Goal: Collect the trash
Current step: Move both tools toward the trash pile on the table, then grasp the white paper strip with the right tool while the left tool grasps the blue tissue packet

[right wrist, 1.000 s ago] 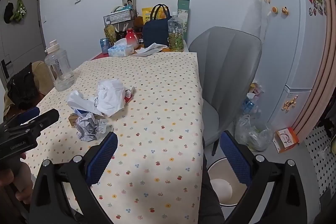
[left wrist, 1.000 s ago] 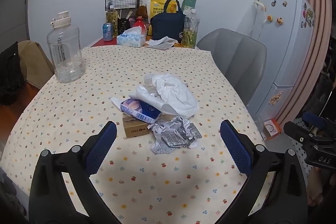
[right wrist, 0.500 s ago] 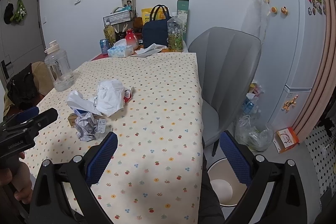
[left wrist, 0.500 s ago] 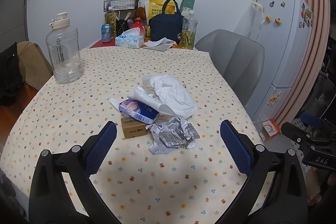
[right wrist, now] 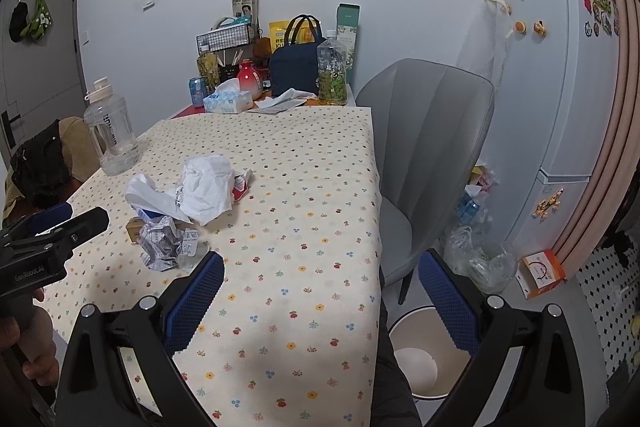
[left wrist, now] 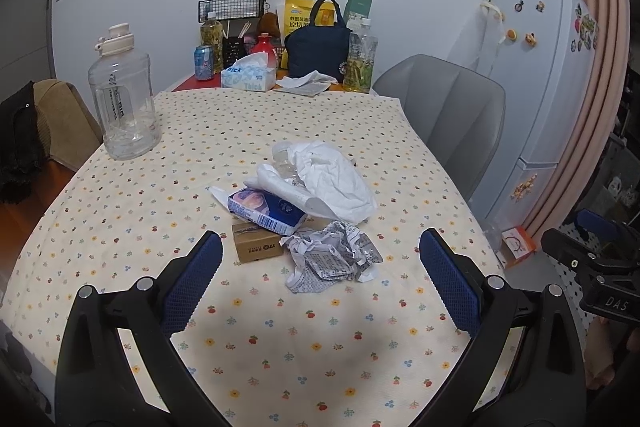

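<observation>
A heap of trash lies mid-table: a crumpled printed wrapper (left wrist: 332, 257), a small brown carton (left wrist: 256, 247), a blue-and-white tissue pack (left wrist: 266, 209) and crumpled white paper (left wrist: 332, 179). The heap also shows in the right wrist view, with the wrapper (right wrist: 162, 243) and white paper (right wrist: 208, 187). My left gripper (left wrist: 320, 279) is open and empty, hovering just short of the wrapper. My right gripper (right wrist: 320, 299) is open and empty over the table's right edge. A white trash bin (right wrist: 420, 359) stands on the floor below it.
A large clear water jug (left wrist: 124, 99) stands at the table's left. A tissue box (left wrist: 248, 77), bottles, a can and a navy bag (left wrist: 318, 47) crowd the far end. A grey chair (right wrist: 428, 155) and a white fridge (right wrist: 560, 87) are on the right, with bags on the floor.
Both grippers have drifted slightly; the trash heap sits a little closer to the left gripper. Nothing was grasped.
</observation>
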### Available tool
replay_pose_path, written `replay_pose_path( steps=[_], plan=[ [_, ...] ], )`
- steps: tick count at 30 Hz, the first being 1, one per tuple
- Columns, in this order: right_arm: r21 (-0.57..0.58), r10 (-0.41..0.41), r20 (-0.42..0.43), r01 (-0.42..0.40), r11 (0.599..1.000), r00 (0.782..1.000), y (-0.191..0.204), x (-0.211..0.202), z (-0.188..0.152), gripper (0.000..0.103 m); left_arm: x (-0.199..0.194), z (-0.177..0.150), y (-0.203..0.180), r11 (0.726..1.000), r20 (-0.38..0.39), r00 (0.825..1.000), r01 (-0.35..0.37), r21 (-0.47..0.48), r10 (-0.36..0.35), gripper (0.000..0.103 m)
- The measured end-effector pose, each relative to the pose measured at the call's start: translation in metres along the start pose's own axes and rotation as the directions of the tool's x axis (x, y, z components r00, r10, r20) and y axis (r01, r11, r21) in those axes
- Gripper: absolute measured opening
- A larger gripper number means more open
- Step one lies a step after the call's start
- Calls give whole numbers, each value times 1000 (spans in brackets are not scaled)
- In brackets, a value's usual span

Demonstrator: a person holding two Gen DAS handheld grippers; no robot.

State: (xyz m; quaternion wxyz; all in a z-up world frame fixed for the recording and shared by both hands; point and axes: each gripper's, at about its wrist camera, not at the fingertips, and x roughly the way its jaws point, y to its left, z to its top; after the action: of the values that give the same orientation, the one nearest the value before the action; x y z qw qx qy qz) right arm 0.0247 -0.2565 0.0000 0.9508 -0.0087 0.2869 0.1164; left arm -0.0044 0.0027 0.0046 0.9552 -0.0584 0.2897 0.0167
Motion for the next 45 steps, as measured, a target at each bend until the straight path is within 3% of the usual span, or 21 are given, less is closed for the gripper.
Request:
replay_pose_path(
  steps=[33, 37, 45],
  plan=[
    [5, 78, 13, -78, 997, 997, 0, -1, 1, 95, -8, 0, 8, 1000, 21, 1000, -14, -12, 14, 98],
    [-13, 148, 2, -148, 989, 989, 7, 2, 2, 95, -8, 0, 16, 1000, 26, 1000, -14, -27, 15, 98],
    [-24, 185, -3, -185, 982, 983, 22, 12, 16, 95, -5, -4, 50, 995, 29, 999, -22, -101, 25, 98]
  ],
)
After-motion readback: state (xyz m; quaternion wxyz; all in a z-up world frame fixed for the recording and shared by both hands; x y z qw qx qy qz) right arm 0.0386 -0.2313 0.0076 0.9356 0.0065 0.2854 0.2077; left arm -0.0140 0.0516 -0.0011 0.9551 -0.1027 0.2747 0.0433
